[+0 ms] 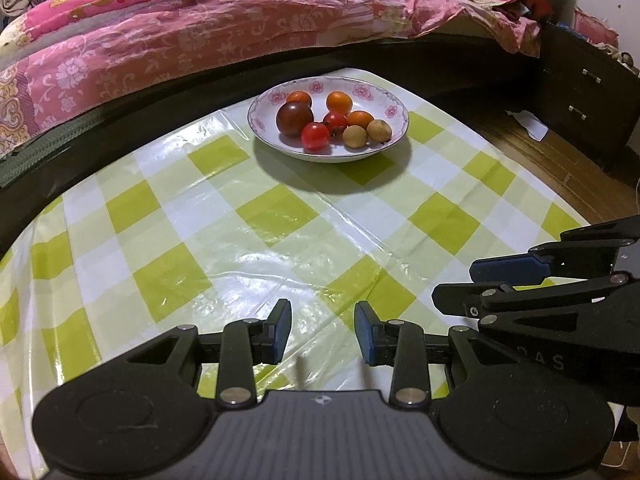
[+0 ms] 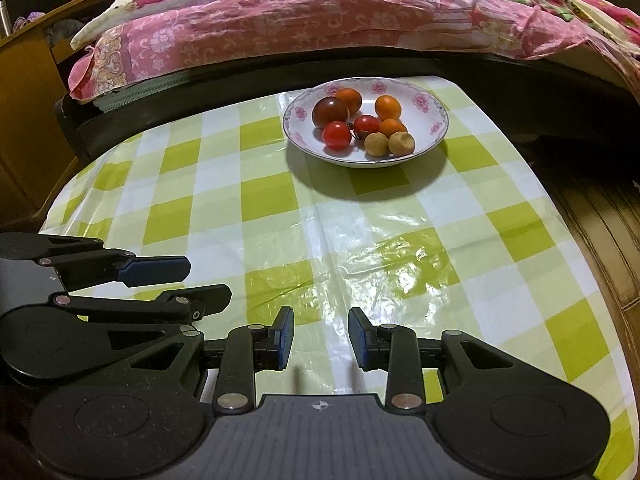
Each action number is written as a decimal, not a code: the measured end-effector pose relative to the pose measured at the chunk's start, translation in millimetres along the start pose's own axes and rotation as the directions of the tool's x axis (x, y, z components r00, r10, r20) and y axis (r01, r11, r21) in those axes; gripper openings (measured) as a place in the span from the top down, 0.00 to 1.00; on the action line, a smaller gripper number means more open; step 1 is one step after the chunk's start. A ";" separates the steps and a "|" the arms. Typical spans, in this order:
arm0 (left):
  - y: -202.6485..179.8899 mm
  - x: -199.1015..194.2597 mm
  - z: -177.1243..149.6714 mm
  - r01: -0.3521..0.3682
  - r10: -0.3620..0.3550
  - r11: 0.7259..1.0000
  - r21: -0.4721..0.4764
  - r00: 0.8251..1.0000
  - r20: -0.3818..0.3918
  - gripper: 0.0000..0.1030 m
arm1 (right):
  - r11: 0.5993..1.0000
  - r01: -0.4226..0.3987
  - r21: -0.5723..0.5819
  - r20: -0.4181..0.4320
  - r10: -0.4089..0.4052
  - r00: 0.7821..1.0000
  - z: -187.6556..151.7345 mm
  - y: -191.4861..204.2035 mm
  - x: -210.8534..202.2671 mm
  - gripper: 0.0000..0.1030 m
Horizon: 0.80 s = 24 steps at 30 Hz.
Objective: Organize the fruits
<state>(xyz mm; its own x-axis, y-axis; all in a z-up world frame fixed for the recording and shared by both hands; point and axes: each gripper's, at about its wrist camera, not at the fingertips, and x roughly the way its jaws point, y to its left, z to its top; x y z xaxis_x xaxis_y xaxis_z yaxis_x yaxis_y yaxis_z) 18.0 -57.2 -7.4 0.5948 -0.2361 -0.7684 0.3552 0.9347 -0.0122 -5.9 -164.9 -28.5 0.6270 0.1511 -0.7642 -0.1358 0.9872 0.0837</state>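
A white floral plate (image 1: 384, 100) (image 2: 430, 102) sits at the far side of the table. It holds several fruits: a dark tomato (image 1: 294, 118) (image 2: 330, 112), two red cherry tomatoes (image 1: 315, 136) (image 2: 337, 135), orange kumquats (image 1: 339, 102) (image 2: 388, 107) and two tan longans (image 1: 355, 136) (image 2: 401, 143). My left gripper (image 1: 323, 332) is open and empty, low over the near tablecloth. My right gripper (image 2: 321, 336) is open and empty, beside the left one. Each shows side-on in the other's view, the right gripper (image 1: 472, 280) and the left gripper (image 2: 200, 280).
The table wears a glossy green and white checked cloth (image 1: 280, 208) (image 2: 280, 200). A bed with a pink floral quilt (image 1: 200, 32) (image 2: 280, 20) runs along the far edge. A dark drawer cabinet (image 1: 580, 96) stands at the right, over wooden floor (image 2: 592, 208).
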 end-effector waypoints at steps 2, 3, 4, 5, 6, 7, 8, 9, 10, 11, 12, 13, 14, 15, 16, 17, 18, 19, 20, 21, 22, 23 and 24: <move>-1.4 -1.4 -0.9 -0.010 0.010 1.000 0.004 1.000 0.002 0.58 | 1.000 0.002 0.002 0.001 -0.002 1.000 -1.0 0.9 -1.3 0.72; -1.8 -2.0 -1.2 -0.013 0.013 1.000 0.005 1.000 0.002 0.58 | 1.000 0.002 0.003 0.000 -0.002 1.000 -1.6 1.2 -1.9 0.72; -2.1 -2.5 -1.5 -0.015 0.015 1.000 0.005 1.000 0.003 0.58 | 1.000 0.003 0.005 0.000 -0.003 1.000 -2.1 1.4 -2.4 0.72; -2.3 -3.2 -1.9 -0.016 0.016 1.000 0.003 1.000 0.004 0.58 | 1.000 0.004 0.007 0.000 -0.004 1.000 -2.6 1.8 -3.0 0.72; -2.4 -4.1 -2.1 -0.017 0.017 1.000 0.002 1.000 0.006 0.58 | 1.000 0.004 0.009 0.000 -0.004 1.000 -2.7 1.8 -3.4 0.72; -2.6 -4.9 -2.6 -0.019 0.019 1.000 0.001 1.000 0.007 0.58 | 1.000 0.003 0.010 0.001 -0.003 1.000 -2.8 1.4 -3.9 0.72; -2.8 -5.4 -2.8 -0.021 0.021 1.000 0.001 1.000 0.007 0.58 | 1.000 0.003 0.011 0.002 -0.003 1.000 -3.0 1.6 -4.4 0.72; -3.4 -6.2 -3.1 -0.025 0.025 1.000 0.001 1.000 0.008 0.58 | 1.000 0.004 0.012 0.003 -0.004 1.000 -3.2 1.8 -5.0 0.72; -3.8 -6.9 -3.5 -0.028 0.028 1.000 0.001 1.000 0.010 0.58 | 1.000 0.005 0.013 0.003 -0.005 1.000 -3.4 1.9 -5.6 0.72; -4.4 -7.7 -4.0 -0.031 0.031 1.000 0.001 0.999 0.011 0.58 | 1.000 0.006 0.014 0.003 -0.006 1.000 -3.9 2.0 -6.2 0.72; -4.8 -8.7 -4.6 -0.034 0.034 0.999 0.000 0.999 0.011 0.58 | 1.000 0.006 0.016 0.004 -0.006 1.000 -4.4 2.2 -6.9 0.72; -5.4 -9.5 -5.0 -0.035 0.035 0.999 0.000 0.999 0.012 0.58 | 1.000 0.007 0.016 0.005 -0.007 1.000 -4.9 2.3 -7.7 0.72; -5.7 -10.4 -5.4 -0.037 0.037 0.999 -0.001 0.999 0.012 0.58 | 1.000 0.008 0.016 0.005 -0.008 1.000 -5.3 2.7 -8.3 0.72; -6.0 -11.1 -5.7 -0.038 0.038 0.999 -0.002 0.999 0.014 0.58 | 1.000 0.007 0.018 0.005 -0.007 1.000 -5.6 2.6 -8.9 0.72; -6.4 -12.0 -6.0 -0.041 0.041 0.999 -0.002 0.999 0.014 0.58 | 1.000 0.006 0.019 0.006 -0.006 1.000 -5.9 2.5 -9.5 0.72; -6.8 -12.8 -6.3 -0.045 0.045 0.999 -0.003 0.999 0.015 0.58 | 1.000 0.006 0.020 0.006 -0.006 1.000 -6.4 2.6 -10.3 0.72; -7.3 -13.9 -6.8 -0.049 0.049 0.999 -0.004 0.999 0.016 0.58 | 1.000 0.006 0.021 0.005 -0.006 1.000 -7.0 3.0 -11.0 0.72; -7.5 -14.8 -7.5 -0.053 0.053 0.999 -0.006 0.998 0.018 0.58 | 1.000 0.006 0.021 0.005 -0.006 1.000 -7.5 3.2 -11.6 0.72; -7.8 -15.6 -7.9 -0.057 0.057 0.998 -0.008 0.998 0.019 0.56 | 1.000 0.006 0.022 0.005 -0.006 1.000 -7.4 3.2 -11.7 0.72; -8.0 -16.6 -8.4 -0.063 0.064 0.998 -0.010 0.998 0.019 0.55 | 1.000 0.007 0.022 0.005 -0.007 1.000 -8.0 3.7 -12.5 0.72; -8.1 -17.4 -8.9 -0.069 0.069 0.998 -0.012 0.997 0.021 0.54 | 1.000 0.008 0.023 0.006 -0.008 1.000 -8.1 3.7 -12.8 0.72; -8.1 -18.5 -9.4 -0.074 0.074 0.997 -0.013 0.997 0.024 0.53 | 1.000 0.009 0.024 0.007 -0.009 1.000 -8.9 4.0 -13.6 0.72; -8.0 -19.9 -10.0 -0.077 0.078 0.997 -0.016 0.997 0.028 0.52 | 1.000 0.009 0.026 0.008 -0.009 1.000 -9.9 4.4 -14.7 0.72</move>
<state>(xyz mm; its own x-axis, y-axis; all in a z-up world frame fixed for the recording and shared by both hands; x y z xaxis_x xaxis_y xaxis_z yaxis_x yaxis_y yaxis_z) -3.8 -57.4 1.6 0.6404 -0.1698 -0.7491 0.2962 0.9544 0.0368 -23.3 -163.3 -23.2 0.6344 0.1428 -0.7597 -0.1106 0.9895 0.0936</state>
